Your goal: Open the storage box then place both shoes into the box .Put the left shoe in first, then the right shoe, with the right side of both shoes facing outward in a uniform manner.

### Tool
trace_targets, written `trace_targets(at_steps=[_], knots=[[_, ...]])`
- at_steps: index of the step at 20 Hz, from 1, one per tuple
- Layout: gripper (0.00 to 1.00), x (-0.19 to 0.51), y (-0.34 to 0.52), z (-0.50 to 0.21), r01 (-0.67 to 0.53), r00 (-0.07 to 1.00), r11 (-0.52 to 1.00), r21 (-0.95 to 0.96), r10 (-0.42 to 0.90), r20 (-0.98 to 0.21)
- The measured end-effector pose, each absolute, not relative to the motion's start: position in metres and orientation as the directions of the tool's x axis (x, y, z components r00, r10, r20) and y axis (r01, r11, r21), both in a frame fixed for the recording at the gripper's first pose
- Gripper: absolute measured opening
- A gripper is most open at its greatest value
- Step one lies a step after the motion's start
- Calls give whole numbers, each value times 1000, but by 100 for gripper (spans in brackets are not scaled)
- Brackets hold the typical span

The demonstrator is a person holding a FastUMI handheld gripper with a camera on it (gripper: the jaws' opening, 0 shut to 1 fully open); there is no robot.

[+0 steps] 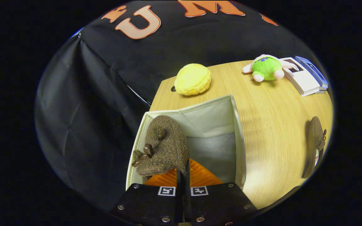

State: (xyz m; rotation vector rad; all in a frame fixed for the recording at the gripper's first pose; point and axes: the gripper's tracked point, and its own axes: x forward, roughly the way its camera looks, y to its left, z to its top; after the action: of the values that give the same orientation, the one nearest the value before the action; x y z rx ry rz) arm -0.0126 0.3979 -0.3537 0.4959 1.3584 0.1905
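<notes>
Gripper (183, 171) pinched nearly closed on the soft, light brown suede shoe's (165, 146) heel rim, inside the open cream fabric box (240, 138); second shoe (314, 146) at three o'clock.

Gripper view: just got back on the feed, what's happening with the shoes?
The claw is shut on the edge of a brown shoe, holding it inside the open storage box, against its left wall. The other brown shoe lies on the table, off to the right. Nothing else is in the box.
</notes>
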Motion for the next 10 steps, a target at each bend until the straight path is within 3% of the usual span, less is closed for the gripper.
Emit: trace_targets(at_steps=[3,5,10], knots=[[4,-18,407,-370,185,176,882,433,404,-898],[9,-25,415,-374,195,143,869,455,433,-890],[59,-30,417,-352,107,147,843,527,510,-847]])
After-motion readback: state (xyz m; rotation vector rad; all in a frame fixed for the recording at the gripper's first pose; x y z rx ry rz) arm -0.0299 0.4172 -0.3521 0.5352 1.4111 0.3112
